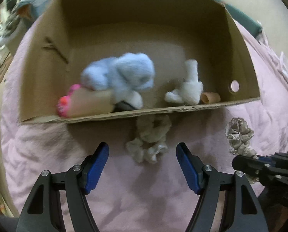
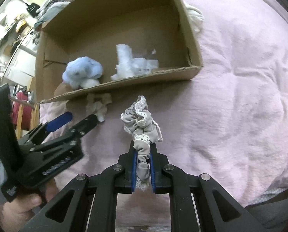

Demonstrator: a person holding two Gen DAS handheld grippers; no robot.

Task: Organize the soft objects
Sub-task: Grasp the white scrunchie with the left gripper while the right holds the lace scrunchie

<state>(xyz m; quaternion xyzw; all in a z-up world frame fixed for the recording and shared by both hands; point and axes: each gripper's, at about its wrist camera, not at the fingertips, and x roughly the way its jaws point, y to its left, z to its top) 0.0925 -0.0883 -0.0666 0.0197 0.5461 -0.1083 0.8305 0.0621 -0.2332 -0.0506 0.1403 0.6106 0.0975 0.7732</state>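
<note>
A cardboard box lies open on a pink blanket. Inside it are a blue plush toy, a white plush toy and a pink-tipped item. A beige scrunchie lies on the blanket just before the box's front wall. My left gripper is open and empty, its fingers either side of and just short of that scrunchie. My right gripper is shut on a grey lace-trimmed scrunchie, held above the blanket; it also shows in the left wrist view.
A small tan tube lies in the box's right front corner. Folded fabric sits behind the box. A white fluffy item rests beside the box's right wall. Cluttered shelves stand at the far left.
</note>
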